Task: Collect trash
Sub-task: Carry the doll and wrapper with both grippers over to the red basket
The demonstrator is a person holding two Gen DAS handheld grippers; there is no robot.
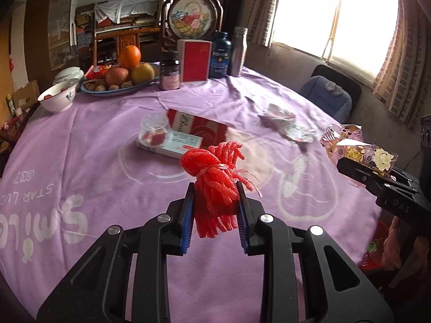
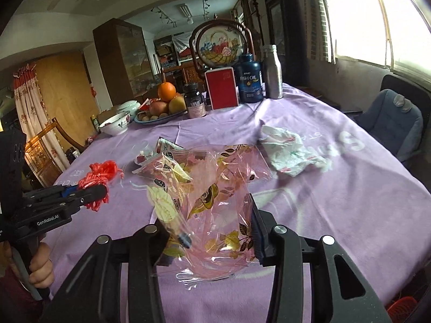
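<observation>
Trash filled both grippers. Left wrist view, centre frame: the left gripper (image 1: 215, 210) pinched a red foam net (image 1: 212, 185) above the purple tablecloth (image 1: 94, 156). Right wrist view, lower centre: the right gripper (image 2: 212, 231) apparently clamped a flowered cellophane wrapper (image 2: 215, 202); both needed a firm, level carry.
</observation>
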